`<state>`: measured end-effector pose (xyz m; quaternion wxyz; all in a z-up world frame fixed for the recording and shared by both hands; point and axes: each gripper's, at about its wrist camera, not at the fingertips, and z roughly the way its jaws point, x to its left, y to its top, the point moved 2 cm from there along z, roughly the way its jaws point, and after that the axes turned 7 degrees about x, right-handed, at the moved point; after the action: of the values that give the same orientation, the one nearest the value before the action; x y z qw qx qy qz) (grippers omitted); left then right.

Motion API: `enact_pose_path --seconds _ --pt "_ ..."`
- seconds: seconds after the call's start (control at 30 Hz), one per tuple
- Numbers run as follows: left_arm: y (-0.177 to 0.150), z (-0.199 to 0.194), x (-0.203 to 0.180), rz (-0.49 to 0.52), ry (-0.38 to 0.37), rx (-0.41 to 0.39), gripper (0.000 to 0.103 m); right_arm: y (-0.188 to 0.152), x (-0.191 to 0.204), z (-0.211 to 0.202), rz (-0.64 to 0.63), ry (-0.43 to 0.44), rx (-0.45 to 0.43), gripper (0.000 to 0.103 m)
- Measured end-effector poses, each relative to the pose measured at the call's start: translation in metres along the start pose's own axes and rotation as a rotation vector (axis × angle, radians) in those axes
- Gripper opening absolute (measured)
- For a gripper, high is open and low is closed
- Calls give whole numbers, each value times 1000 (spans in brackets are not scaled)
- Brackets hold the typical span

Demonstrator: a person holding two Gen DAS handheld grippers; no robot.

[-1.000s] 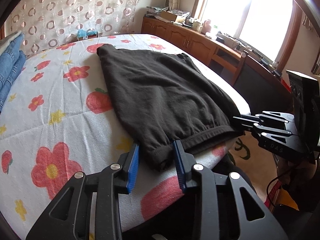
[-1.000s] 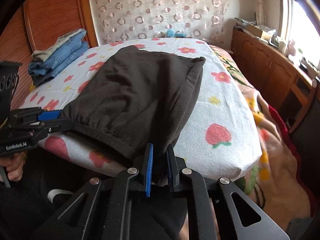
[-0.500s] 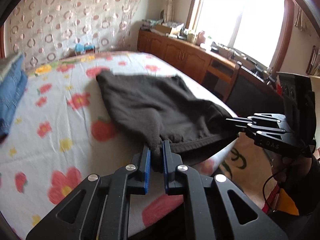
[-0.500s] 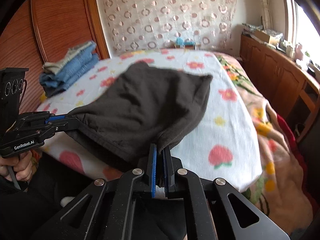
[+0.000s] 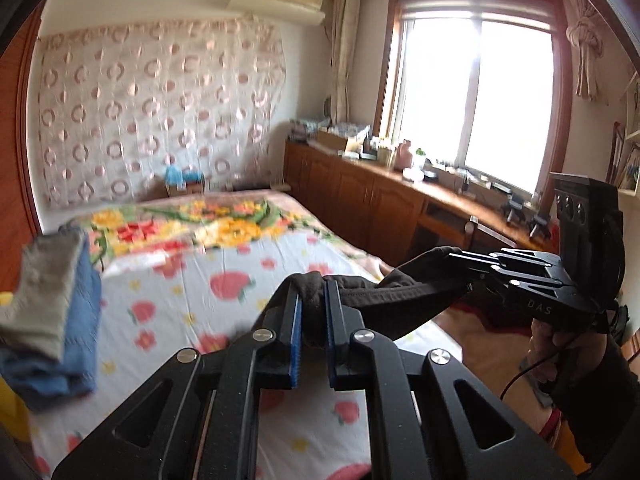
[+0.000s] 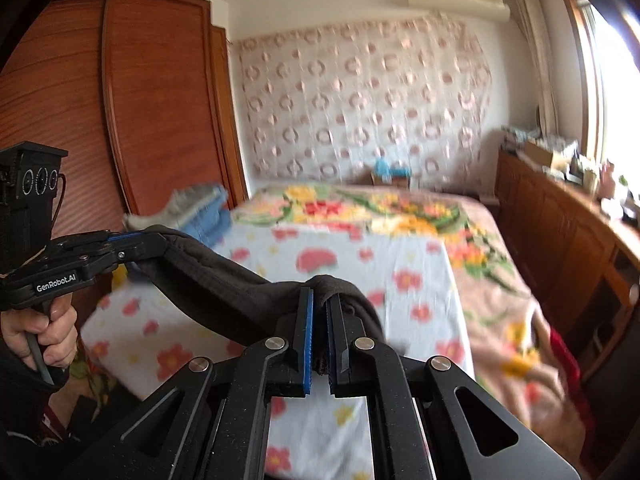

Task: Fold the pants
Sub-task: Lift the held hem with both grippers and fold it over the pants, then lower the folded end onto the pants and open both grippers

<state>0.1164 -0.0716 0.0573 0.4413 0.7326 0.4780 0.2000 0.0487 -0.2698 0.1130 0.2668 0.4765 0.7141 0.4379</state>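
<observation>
I have the left gripper clenched on one corner of the dark brown pants and the right gripper clamped on the other, the waistband stretched between them at frame centre, above the flowered bed.

You hold dark brown pants above the white sheet with red flowers; blue folded jeans lie on it.
</observation>
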Motion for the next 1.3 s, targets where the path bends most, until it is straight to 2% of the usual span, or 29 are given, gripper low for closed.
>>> enact_pose_path --seconds 0.17,0.27,0.4,0.5,0.6,0.67,0.73,0.83,1.07,1.3 --pt "23 -13 19 -7 41 -36 10 24 10 -8 -41 22 -49 5" --pt "28 -2 35 -22 69 -21 10 32 12 14 -52 38 -29 5" --pt "40 26 68 -12 142 4 10 47 6 59 -69 24 4 5" --pt "70 40 83 16 228 -37 10 77 2 84 -78 -5 -24 5" --pt "100 36 89 27 254 -88 10 109 6 99 -82 -41 -64 5" --pt "113 31 91 40 277 -118 10 120 9 106 -68 -44 -85 5" --pt "115 31 95 47 304 -113 10 123 12 110 -66 -42 -93 5" --pt "92 37 100 33 297 -60 10 100 18 127 -66 -21 -41 5" --pt "-29 69 113 -64 251 166 10 -4 35 165 -39 106 201 5" --pt "-103 75 90 -125 205 264 10 -64 56 162 -45 144 309 5"
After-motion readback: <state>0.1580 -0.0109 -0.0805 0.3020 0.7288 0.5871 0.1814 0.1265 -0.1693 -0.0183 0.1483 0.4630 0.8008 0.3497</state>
